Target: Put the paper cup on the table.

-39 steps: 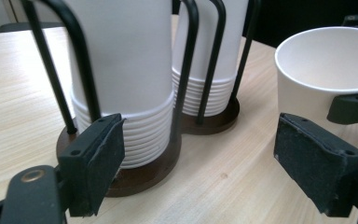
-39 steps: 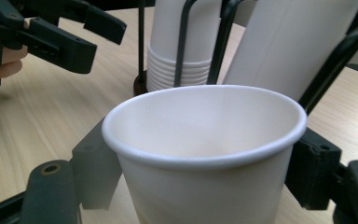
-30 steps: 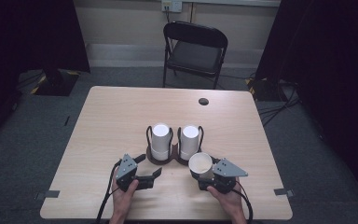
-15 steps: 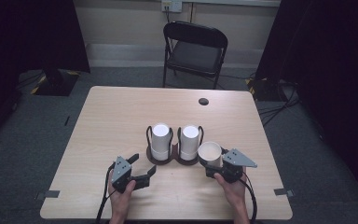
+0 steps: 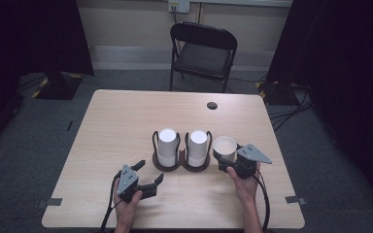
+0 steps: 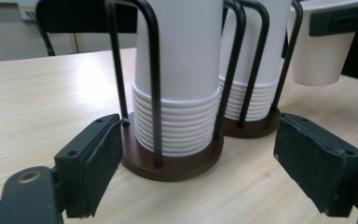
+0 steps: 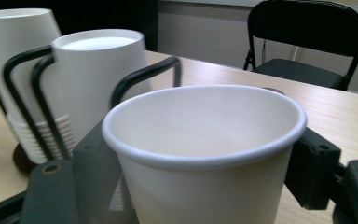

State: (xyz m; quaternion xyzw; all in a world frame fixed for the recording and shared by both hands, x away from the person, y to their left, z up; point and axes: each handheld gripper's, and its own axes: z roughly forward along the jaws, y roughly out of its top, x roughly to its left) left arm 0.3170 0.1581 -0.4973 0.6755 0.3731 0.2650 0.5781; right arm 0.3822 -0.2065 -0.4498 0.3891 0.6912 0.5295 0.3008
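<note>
One overhead camera, two riding the grippers.
The high view looks forward and down over the table [image 5: 126,121] from its near edge; both gripper views sit low and close, sharing the cup rack [image 6: 177,158] and the held cup [image 7: 205,154].

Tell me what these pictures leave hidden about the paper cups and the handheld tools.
- Bottom of the held paper cup: right gripper view, cut off by the lower edge.
- Tops of both cup stacks: left gripper view, cut off by the upper edge.
- Small dark disc on the table: high view, too small to identify.
</note>
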